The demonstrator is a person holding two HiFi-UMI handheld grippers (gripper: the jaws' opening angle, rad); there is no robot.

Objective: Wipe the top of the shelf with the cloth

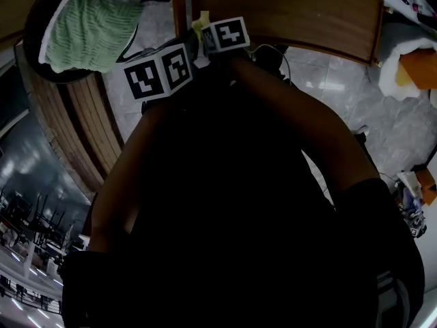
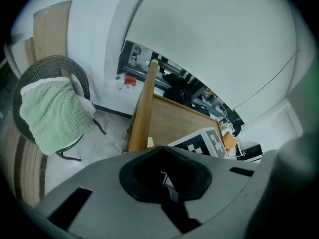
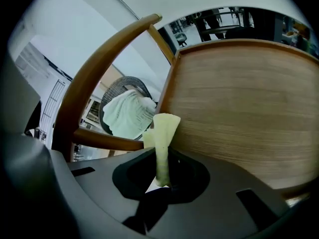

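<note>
My right gripper [image 3: 159,183] is shut on a narrow pale yellow cloth [image 3: 162,138] that stands up out of its jaws, close against a broad wooden panel [image 3: 244,98]. In the head view the cloth's tip [image 1: 199,23] shows beside the right marker cube [image 1: 225,34], at the panel's edge [image 1: 287,12]. The left marker cube [image 1: 158,74] sits just left of it. My left gripper [image 2: 164,180] looks shut, with only a small pale sliver in its recess. A person's dark arms hide both sets of jaws in the head view.
A green ribbed towel [image 1: 89,33] lies on a round dark wicker chair [image 1: 33,26] at the far left, above a grey tiled floor [image 1: 328,87]. A curved wooden rail [image 3: 99,59] arches over the right gripper. Curved wooden slats [image 1: 82,128] run down the left.
</note>
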